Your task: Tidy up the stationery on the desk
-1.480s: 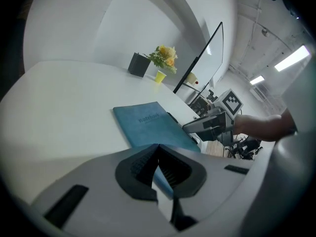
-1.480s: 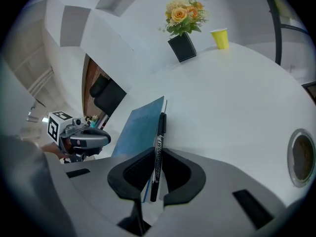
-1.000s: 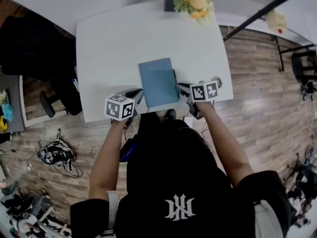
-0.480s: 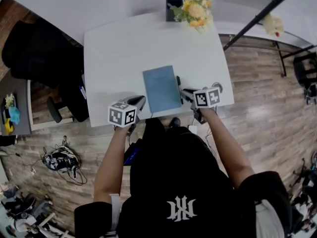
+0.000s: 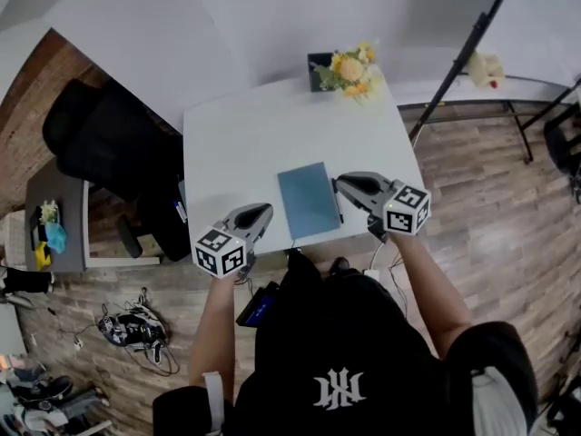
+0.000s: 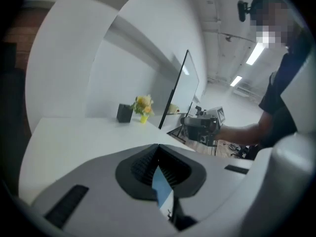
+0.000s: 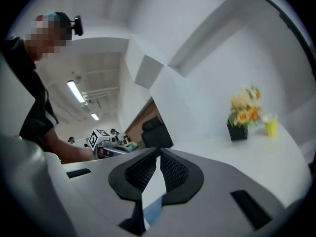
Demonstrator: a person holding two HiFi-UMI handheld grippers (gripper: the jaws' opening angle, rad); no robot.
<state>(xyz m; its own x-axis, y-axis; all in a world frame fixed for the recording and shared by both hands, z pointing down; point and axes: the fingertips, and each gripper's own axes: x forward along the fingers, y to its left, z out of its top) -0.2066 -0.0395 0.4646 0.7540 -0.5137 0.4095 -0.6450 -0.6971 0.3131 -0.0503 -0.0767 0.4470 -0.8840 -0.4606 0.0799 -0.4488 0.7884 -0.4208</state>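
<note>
A blue notebook (image 5: 309, 200) lies flat near the front edge of the white desk (image 5: 245, 143). A thin black pen (image 5: 338, 206) rests along its right side. My left gripper (image 5: 264, 210) hovers just left of the notebook's near corner, jaws shut and empty. On the other side, my right gripper (image 5: 338, 183) hangs beside the notebook's right edge over the pen, also shut on nothing. In the left gripper view the closed tips (image 6: 158, 146) show a sliver of notebook (image 6: 162, 189) beneath. The right gripper view shows the same between its tips (image 7: 159, 151).
A black holder (image 5: 320, 66) and yellow flowers (image 5: 349, 71) stand at the desk's far edge, with a yellow cup (image 7: 270, 125) beside them. A black office chair (image 5: 100, 143) sits left of the desk. A stand pole (image 5: 463, 53) rises at right. Cables litter the floor (image 5: 127, 325).
The head view has pulled back and up, so the desk looks smaller. Both grippers have eased slightly away from the notebook's sides. The notebook and pen have stayed put.
</note>
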